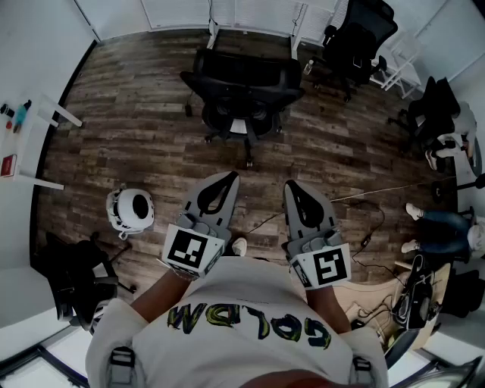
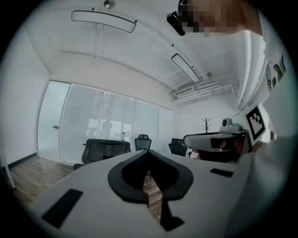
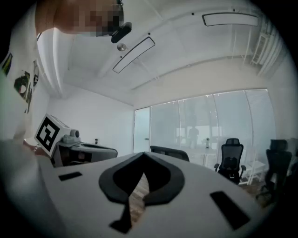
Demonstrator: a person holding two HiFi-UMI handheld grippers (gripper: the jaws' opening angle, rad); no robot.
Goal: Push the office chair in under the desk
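Observation:
A black office chair (image 1: pixel 242 91) stands on the wood floor, its back towards me, in front of a white desk (image 1: pixel 214 21) at the far wall. The left gripper view shows the chair (image 2: pixel 104 149) in the distance, and the right gripper view catches its backrest (image 3: pixel 170 153) just over the jaws. I hold both grippers close to my chest, well short of the chair. My left gripper (image 1: pixel 229 176) is shut with nothing in it, its tips (image 2: pixel 148 153) together. My right gripper (image 1: pixel 292 186) is also shut and empty, pointing at the chair (image 3: pixel 142 155).
A second black chair (image 1: pixel 356 38) stands at the back right. A white round object (image 1: pixel 130 208) lies on the floor to my left, with black gear (image 1: pixel 79 276) behind it. A white table (image 1: pixel 30 144) lines the left wall. Cables (image 1: pixel 364 204) and a seated person's legs (image 1: pixel 436 221) are at the right.

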